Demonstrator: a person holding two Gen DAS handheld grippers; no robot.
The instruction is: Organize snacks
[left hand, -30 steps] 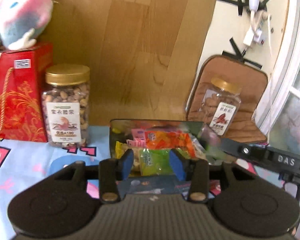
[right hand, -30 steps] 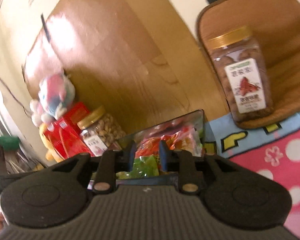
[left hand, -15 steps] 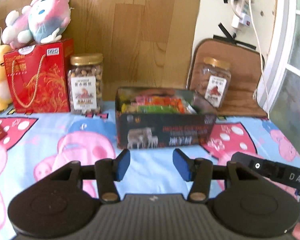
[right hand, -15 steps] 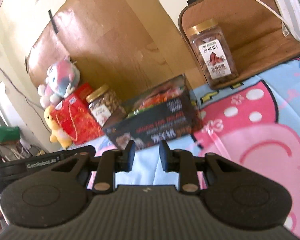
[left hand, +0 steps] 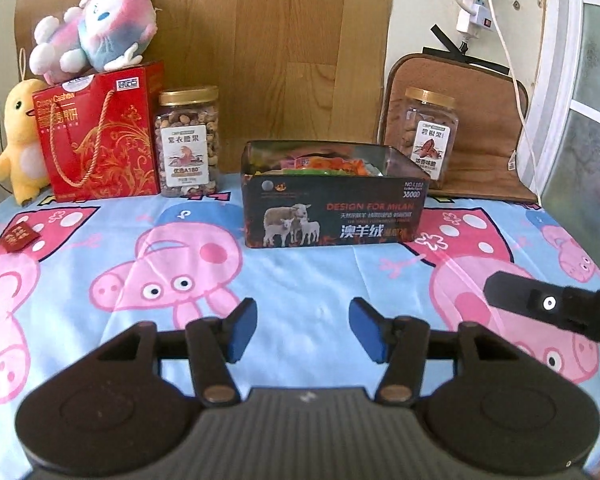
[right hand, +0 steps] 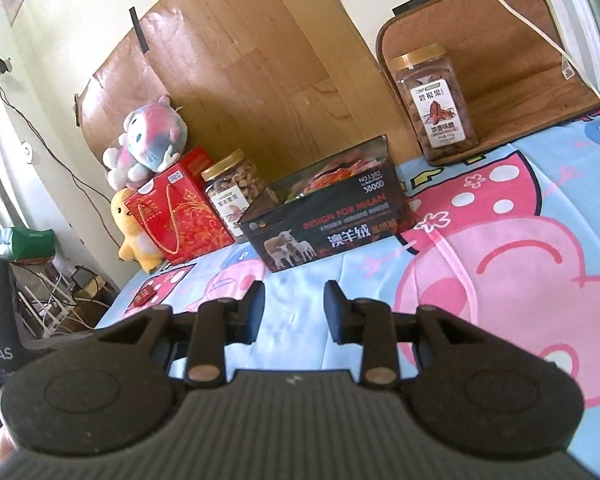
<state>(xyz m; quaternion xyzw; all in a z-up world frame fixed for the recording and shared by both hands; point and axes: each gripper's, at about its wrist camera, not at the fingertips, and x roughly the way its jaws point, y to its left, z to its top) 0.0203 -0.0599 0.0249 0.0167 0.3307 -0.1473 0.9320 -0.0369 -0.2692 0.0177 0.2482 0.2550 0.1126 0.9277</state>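
Observation:
A dark box [left hand: 336, 220] printed with sheep stands at the back middle of the table, with several coloured snack packets [left hand: 324, 164] inside. It also shows in the right wrist view [right hand: 332, 224]. My left gripper [left hand: 302, 330] is open and empty, well in front of the box above the cloth. My right gripper [right hand: 294, 312] is open and empty, also short of the box; its body [left hand: 552, 304] shows at the right of the left wrist view. A small red packet [left hand: 18, 237] lies on the cloth at the far left.
A nut jar [left hand: 189, 142] and a red gift bag [left hand: 100, 132] stand left of the box, with plush toys [left hand: 96, 42] on and beside the bag. Another nut jar [left hand: 430, 136] stands at the right on a brown mat [left hand: 484, 128]. A wooden board [left hand: 276, 52] backs the table.
Both grippers have pulled back from over the box toward the front of the table. Both stay empty. The right gripper's jaws stand a little wider than before.

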